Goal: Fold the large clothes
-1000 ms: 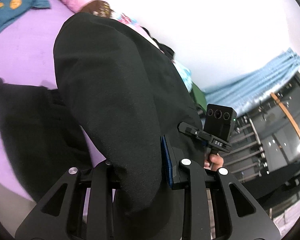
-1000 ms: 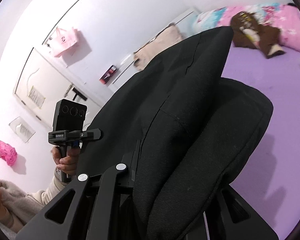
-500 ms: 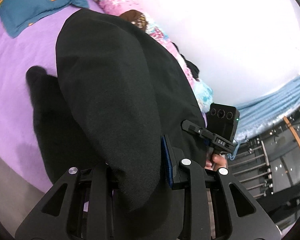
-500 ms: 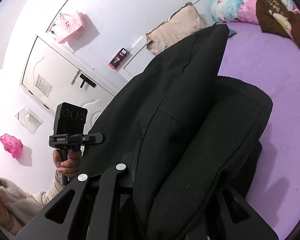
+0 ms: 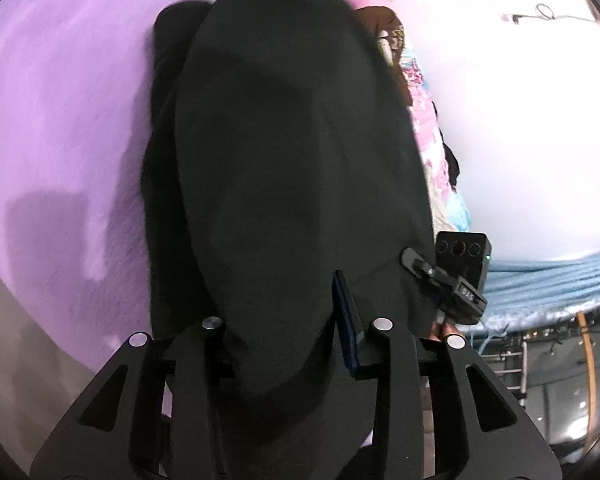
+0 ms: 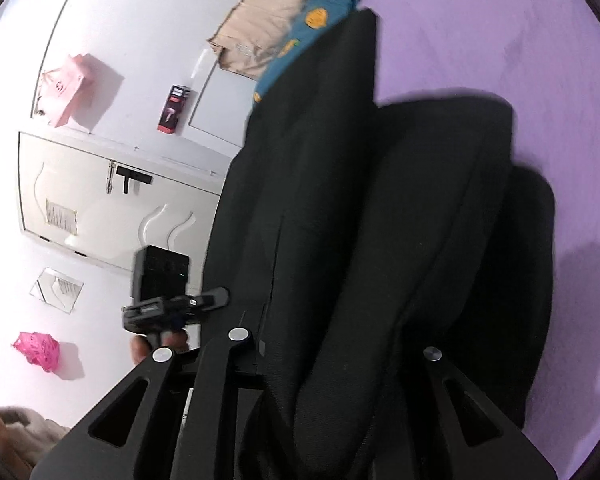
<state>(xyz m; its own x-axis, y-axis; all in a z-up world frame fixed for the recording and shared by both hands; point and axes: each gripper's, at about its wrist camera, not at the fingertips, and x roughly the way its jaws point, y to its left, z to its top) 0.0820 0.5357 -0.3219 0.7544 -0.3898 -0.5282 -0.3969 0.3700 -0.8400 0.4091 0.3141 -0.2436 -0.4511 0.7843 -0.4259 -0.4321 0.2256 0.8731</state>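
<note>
Garment: a large black woven garment [image 5: 292,152], folded over itself in thick layers – it drapes from both tools down onto the purple bed sheet [image 5: 60,100], its far end lying on the sheet.
Left tool [image 5: 284,344]: the black cloth fills the space between its two black fingers, and its blue pad [image 5: 346,320] lies against the fold; its jaws have just been opening, and whether the pads still press on the cloth I cannot tell.
Right tool [image 6: 332,364]: a bunched edge of the same garment sits between its fingers (jaws also just opening); the cloth hides the pads, so the grip cannot be told.
Right of the garment, left wrist view: a pink-and-blue patterned quilt [image 5: 432,136] against the white wall, with a brown printed cloth [image 5: 392,36] on it.
Beyond the garment's far end, right wrist view: a blue cushion with orange shapes [image 6: 320,20] and a beige pillow [image 6: 268,20].
</note>
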